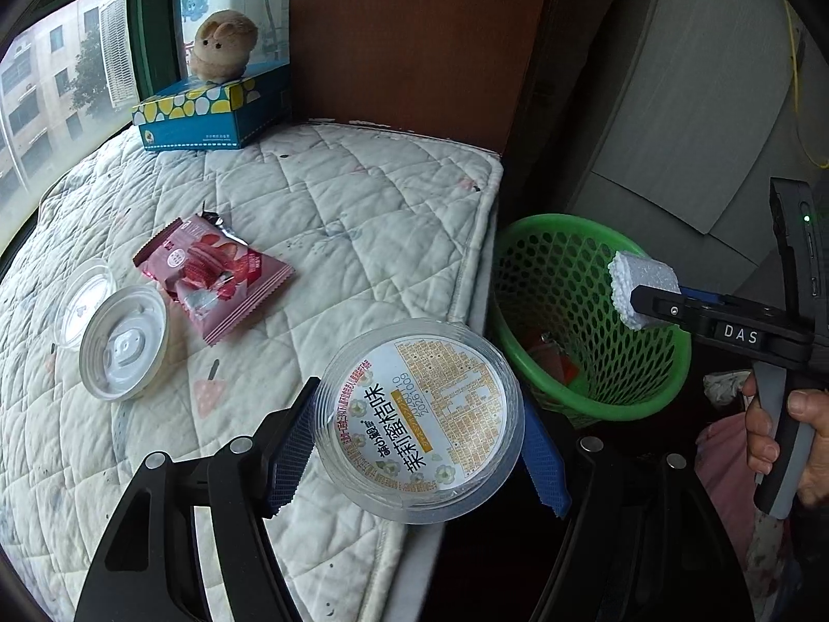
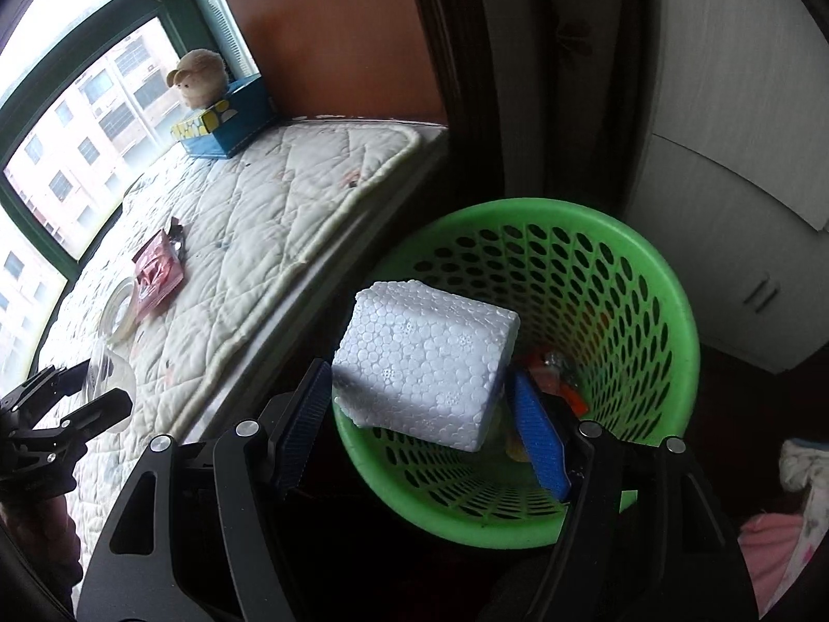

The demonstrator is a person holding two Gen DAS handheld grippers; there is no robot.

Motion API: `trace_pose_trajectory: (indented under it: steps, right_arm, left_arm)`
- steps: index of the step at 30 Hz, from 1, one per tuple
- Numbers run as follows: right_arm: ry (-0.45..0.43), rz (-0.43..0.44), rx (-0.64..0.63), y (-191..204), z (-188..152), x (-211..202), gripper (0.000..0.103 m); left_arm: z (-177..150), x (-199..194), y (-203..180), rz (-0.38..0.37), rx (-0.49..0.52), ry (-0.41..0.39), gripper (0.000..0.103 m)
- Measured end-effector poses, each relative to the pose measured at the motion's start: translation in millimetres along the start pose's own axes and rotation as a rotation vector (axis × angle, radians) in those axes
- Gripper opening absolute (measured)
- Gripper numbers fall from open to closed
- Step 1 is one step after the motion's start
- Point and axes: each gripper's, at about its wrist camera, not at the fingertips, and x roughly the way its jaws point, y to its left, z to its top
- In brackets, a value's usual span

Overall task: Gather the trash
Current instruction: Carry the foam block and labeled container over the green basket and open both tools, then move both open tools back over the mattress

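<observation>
My left gripper is shut on a clear plastic cup with a printed label, held over the mattress edge just left of the green mesh basket. My right gripper is shut on a white foam block, which hangs over the near left rim of the basket. The left wrist view shows that foam block above the basket's right side. Some red and orange trash lies at the basket's bottom. On the quilted mattress lie a pink snack wrapper, a white lidded tub and a clear lid.
A blue tissue box with a plush toy on it stands at the mattress's far corner by the window. A brown wooden panel rises behind the bed. Grey cabinet doors stand beyond the basket. Pink cloth lies at the lower right.
</observation>
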Motion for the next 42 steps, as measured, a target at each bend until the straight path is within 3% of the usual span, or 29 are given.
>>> trace_pose_trajectory:
  steps: [6, 32, 36, 42]
  right_arm:
    - [-0.001, -0.017, 0.037, -23, -1, -1, 0.076]
    - [-0.105, 0.001, 0.113, -57, -12, -62, 0.076]
    - [-0.116, 0.005, 0.123, -60, -14, -68, 0.076]
    - [-0.119, 0.01, 0.124, -62, -15, -71, 0.076]
  left_arm:
    - [9, 10, -22, -0.019, 0.032, 0.004, 0.068]
    - [42, 73, -106, -0.115, 0.113, 0.059, 0.069]
    - [45, 78, -120, -0.137, 0.122, 0.056, 0.079]
    - [44, 74, -127, -0.152, 0.127, 0.044, 0.08]
